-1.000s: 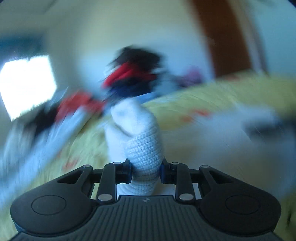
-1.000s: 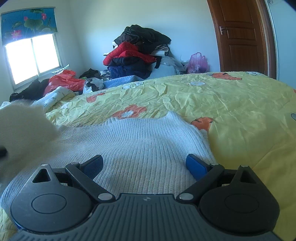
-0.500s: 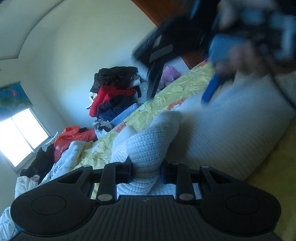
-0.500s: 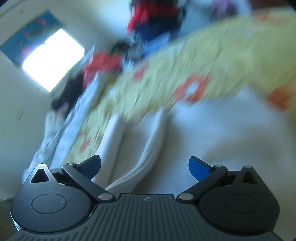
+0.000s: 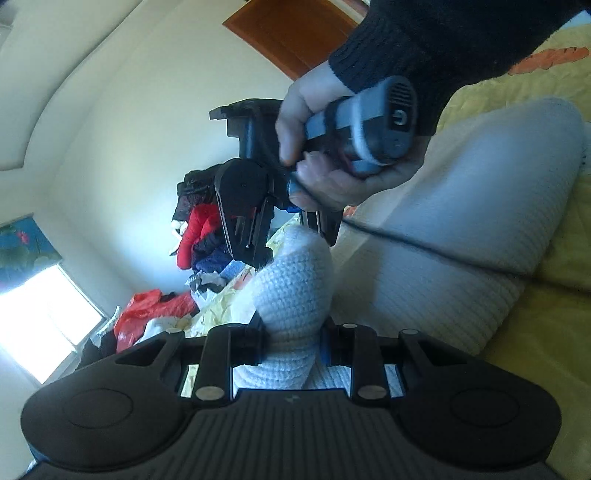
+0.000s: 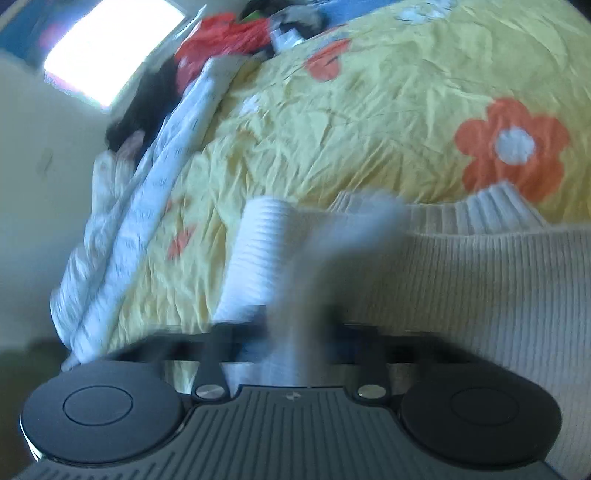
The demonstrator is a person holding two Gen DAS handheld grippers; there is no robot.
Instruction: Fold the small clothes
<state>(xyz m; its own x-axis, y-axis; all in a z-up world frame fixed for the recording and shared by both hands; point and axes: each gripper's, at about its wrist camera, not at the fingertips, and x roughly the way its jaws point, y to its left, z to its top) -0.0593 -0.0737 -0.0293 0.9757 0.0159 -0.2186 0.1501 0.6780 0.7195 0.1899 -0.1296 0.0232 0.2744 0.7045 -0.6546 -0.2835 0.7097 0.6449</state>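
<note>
Crowded over the bed [image 6: 332, 122]: yellow sheet with orange flowers, white knit sweater [image 5: 461, 236] spread across it, ribbed collar visible in the right wrist view at the sheet's edge. Far off against the wall, a heap of dark and red clothes [image 5: 197, 229], a red bag [image 5: 147, 310] nearer the bright window [image 5: 40, 325], a brown door [image 5: 295, 33] up top. Along the bed's left edge, a rumpled white quilt [image 6: 122, 236].

Left tongs [image 5: 291, 339] pinched narrow on a bunched fold of the sweater, knit bulging up between the fingers [image 5: 255, 343]. Right in the way beyond that: right hand [image 5: 332, 147] in a black sleeve, wrapped round the grey handle, right tongs [image 5: 284, 240] pointing down at the same raised fold, a thin black cable [image 5: 443, 254] trailing across the knit. From the right wrist view, heavy blur: fingers drawn in close around a smeared strip of white knit, looking clamped on it. Rolled sleeve [image 6: 258, 258] standing just left of that strip. No containers on show.
</note>
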